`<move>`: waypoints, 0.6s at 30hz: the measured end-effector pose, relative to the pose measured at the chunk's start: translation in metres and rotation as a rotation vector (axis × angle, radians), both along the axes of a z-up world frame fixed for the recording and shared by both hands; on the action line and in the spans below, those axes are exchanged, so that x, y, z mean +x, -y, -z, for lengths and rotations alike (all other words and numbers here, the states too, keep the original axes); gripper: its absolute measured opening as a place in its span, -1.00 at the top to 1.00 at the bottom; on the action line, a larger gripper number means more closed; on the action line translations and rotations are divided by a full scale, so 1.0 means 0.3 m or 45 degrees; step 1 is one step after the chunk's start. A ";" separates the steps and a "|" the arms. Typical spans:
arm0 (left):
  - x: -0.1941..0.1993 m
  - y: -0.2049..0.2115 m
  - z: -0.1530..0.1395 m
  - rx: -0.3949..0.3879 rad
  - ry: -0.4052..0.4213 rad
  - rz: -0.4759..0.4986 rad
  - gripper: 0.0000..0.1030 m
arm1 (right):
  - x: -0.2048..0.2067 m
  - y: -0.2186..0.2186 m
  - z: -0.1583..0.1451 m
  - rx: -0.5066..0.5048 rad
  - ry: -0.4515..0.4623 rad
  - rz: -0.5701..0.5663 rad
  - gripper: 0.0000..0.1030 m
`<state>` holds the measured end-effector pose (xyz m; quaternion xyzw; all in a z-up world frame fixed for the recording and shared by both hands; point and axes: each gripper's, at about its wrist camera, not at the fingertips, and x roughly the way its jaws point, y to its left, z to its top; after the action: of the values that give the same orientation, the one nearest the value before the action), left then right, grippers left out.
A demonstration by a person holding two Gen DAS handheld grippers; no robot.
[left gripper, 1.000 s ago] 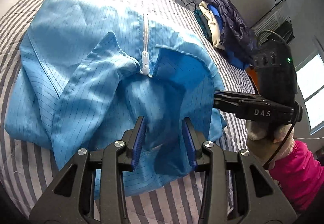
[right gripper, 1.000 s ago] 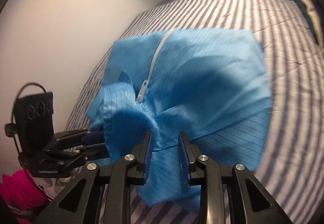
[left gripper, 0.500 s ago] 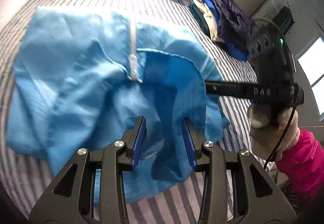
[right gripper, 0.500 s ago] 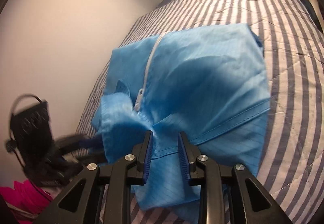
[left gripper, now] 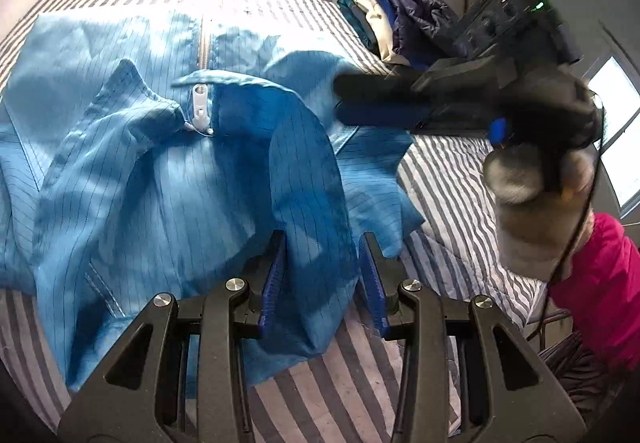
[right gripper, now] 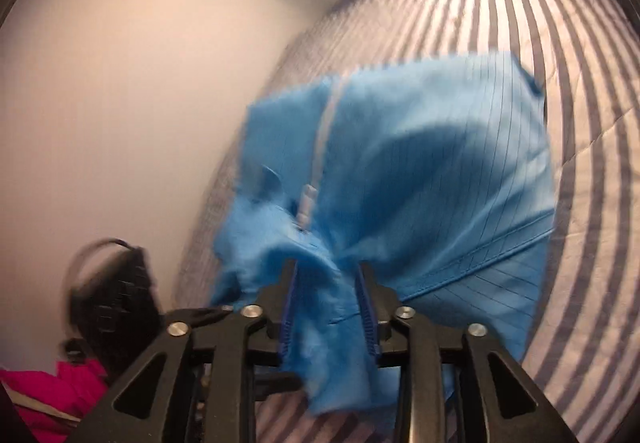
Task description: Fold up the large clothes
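On the striped bed (left gripper: 452, 179), the blue jacket (left gripper: 168, 179) lies spread with its near edge lifted. Left tool (left gripper: 322, 279) grips a fold of it. Right tool (right gripper: 327, 301) is opening, fabric between its jaws.

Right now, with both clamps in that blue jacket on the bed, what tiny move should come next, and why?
Probably draw the right gripper back clear of the blue jacket. Its jaws are opening with cloth between them, while the left gripper has a fold between its pads, so the right side seems finished on the striped bed.

Bare striped bedspread (left gripper: 452, 199) free right of jacket (left gripper: 140, 183); clothes pile (left gripper: 392, 23) blocks far corner.
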<state>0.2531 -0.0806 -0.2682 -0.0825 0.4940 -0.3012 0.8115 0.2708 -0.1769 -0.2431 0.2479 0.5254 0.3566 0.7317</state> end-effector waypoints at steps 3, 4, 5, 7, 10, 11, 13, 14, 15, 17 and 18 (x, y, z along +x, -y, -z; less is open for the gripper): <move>-0.027 0.002 -0.006 -0.002 0.021 -0.004 0.27 | -0.009 -0.020 -0.058 0.005 0.043 -0.051 -0.23; -0.038 0.000 -0.007 -0.003 0.028 -0.008 0.27 | -0.005 -0.036 -0.066 -0.011 0.043 -0.070 -0.24; -0.048 0.000 -0.008 0.000 0.035 -0.011 0.27 | -0.002 -0.066 -0.066 -0.041 0.044 -0.100 -0.24; -0.064 -0.003 -0.006 -0.001 0.042 -0.020 0.27 | 0.007 -0.137 -0.064 -0.138 0.048 -0.172 -0.24; -0.074 -0.009 -0.009 -0.015 0.043 -0.035 0.27 | -0.007 -0.208 -0.063 -0.271 0.089 -0.271 -0.24; -0.076 -0.008 -0.009 -0.014 0.044 -0.033 0.27 | -0.006 -0.236 -0.060 -0.347 0.111 -0.292 -0.24; -0.062 0.008 -0.005 -0.003 0.041 -0.022 0.27 | 0.012 -0.265 -0.034 -0.444 0.114 -0.308 -0.20; -0.063 0.012 -0.003 -0.003 0.040 -0.018 0.27 | 0.022 -0.270 -0.026 -0.459 0.108 -0.302 -0.12; -0.062 0.013 0.001 -0.003 0.038 -0.014 0.27 | 0.037 -0.267 -0.012 -0.458 0.086 -0.289 -0.01; -0.068 0.018 0.010 0.005 0.036 0.002 0.27 | 0.074 -0.259 0.024 -0.410 0.020 -0.256 0.41; -0.065 0.023 0.012 0.008 0.034 0.007 0.27 | 0.089 -0.249 0.039 -0.380 -0.012 -0.233 0.44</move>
<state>0.2335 -0.0876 -0.2717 -0.0746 0.4843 -0.3029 0.8174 0.2975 -0.1021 -0.2549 0.0895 0.5964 0.3386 0.7222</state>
